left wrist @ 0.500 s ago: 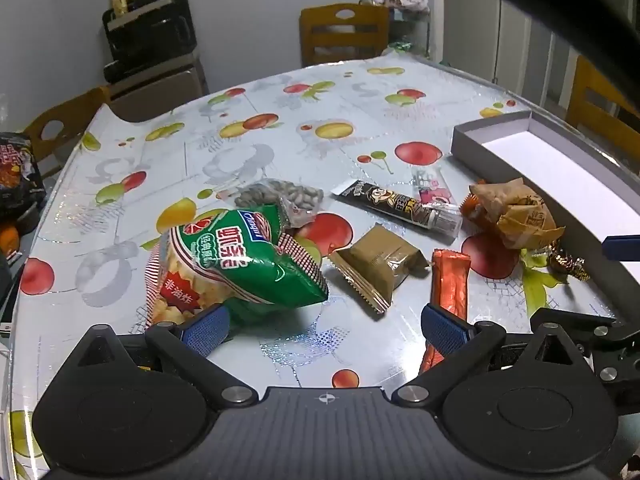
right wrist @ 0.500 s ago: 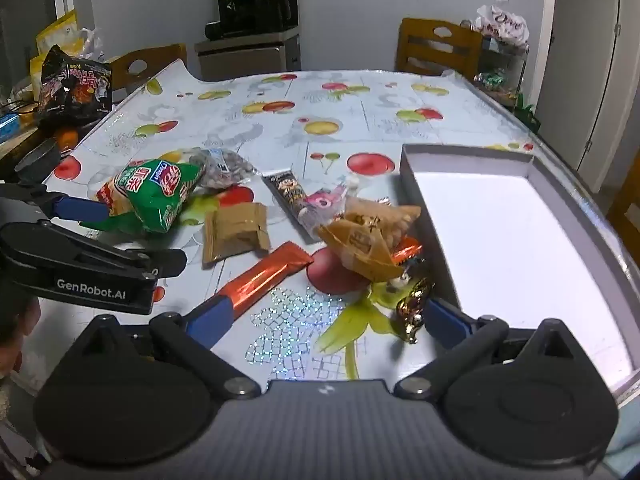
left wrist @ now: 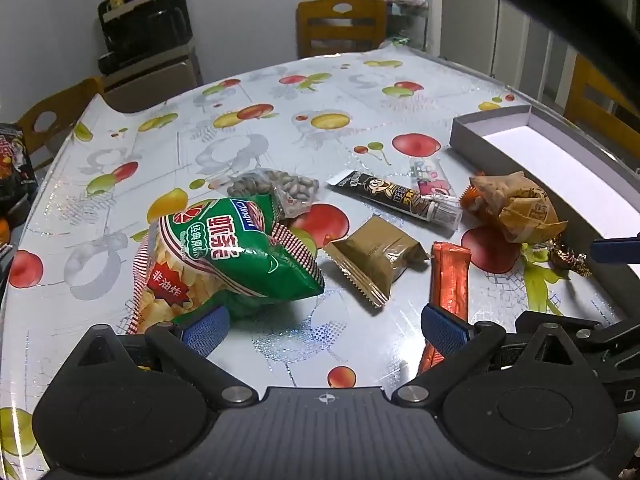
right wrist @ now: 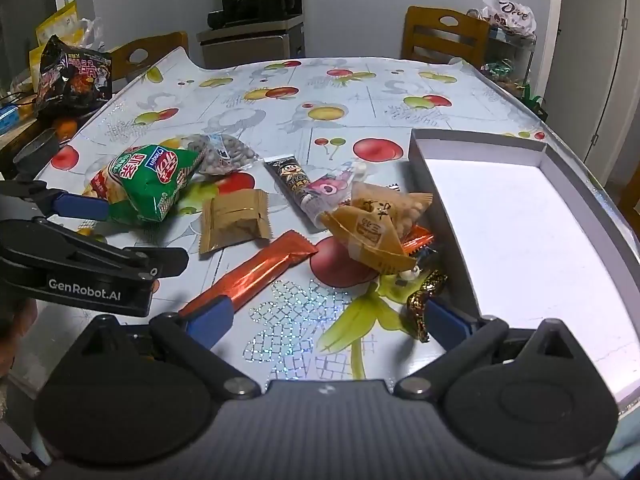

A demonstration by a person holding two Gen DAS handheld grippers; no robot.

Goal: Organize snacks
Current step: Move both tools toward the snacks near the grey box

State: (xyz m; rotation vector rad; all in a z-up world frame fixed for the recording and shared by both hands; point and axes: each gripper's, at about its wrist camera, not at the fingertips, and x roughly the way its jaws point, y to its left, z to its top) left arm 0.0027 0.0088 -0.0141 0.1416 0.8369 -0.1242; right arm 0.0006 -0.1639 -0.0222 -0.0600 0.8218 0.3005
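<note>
Both grippers gape, nothing clamped. Left gripper (left wrist: 324, 326) sits low center, chip bag (left wrist: 224, 256) against its left pad. Right gripper (right wrist: 328, 322) has candy (right wrist: 425, 300) at its right pad, beside box (right wrist: 448, 216) at right. Suggest: center candy between pads, close gently, lift over wall.

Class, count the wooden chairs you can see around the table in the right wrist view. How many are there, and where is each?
2. One wooden chair stands at the table's far left corner; another stands at the far end, right of centre. Others may be out of frame.
</note>
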